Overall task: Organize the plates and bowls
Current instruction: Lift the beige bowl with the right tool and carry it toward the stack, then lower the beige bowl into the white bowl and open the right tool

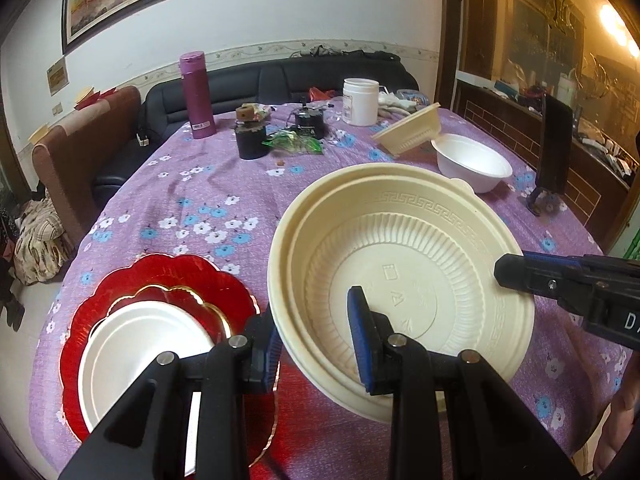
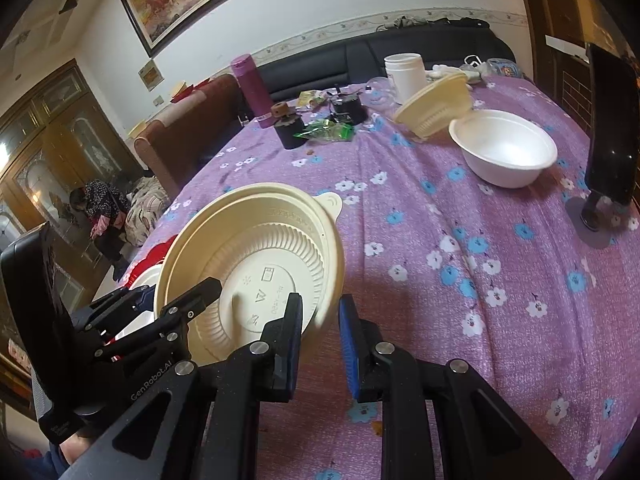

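I've got the cream ribbed plastic bowl [image 1: 400, 280] pinched at its six o'clock rim in my left tool [image 1: 316, 344], right tool [image 2: 320, 344] clamping its three o'clock rim.

— What do you have near that cream bowl [image 1: 404, 264]?

— You grip matt, ribbed plastic with a moulded key pattern under its rim. Beneath it your tablecloth [image 1: 224, 200] is woven cloth, dull and flower-printed.

— And left of the bowl?

— You see a glossy red plate [image 1: 132, 280] with a gilt edge, a smooth matt white plate [image 1: 140, 344] on it. Behind the bowl, your white bowl [image 2: 504, 148] looks like soft matt foam.
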Available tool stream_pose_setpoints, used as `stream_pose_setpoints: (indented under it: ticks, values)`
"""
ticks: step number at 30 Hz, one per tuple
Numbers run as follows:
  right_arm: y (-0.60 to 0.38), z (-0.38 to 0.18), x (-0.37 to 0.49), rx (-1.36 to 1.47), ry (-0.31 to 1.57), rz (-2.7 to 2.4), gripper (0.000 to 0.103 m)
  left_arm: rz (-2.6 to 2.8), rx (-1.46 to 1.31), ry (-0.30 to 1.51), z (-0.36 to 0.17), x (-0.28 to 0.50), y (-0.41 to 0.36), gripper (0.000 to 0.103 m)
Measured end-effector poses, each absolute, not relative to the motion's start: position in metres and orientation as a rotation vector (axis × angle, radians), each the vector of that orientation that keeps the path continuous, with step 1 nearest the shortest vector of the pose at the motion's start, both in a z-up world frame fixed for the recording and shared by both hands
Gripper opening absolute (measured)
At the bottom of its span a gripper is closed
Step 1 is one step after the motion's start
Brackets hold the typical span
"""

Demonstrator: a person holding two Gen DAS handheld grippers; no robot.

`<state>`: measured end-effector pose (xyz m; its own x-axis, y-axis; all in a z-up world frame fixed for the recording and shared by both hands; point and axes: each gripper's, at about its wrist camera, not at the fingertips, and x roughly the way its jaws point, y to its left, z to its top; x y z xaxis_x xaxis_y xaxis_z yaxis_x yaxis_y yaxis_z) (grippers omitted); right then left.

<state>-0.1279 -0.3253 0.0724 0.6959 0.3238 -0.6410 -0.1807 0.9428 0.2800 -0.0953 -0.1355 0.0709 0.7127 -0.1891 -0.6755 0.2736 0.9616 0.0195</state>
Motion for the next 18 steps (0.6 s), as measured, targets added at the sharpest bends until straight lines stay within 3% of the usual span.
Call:
stream_pose_setpoints:
  ticks: [18]
  values:
    - [-0.223, 0.085, -0.102, 0.108, 0.817, 0.488, 0.022, -0.050, 0.039, 0.703, 0.084, -0.121, -0.029, 0.035]
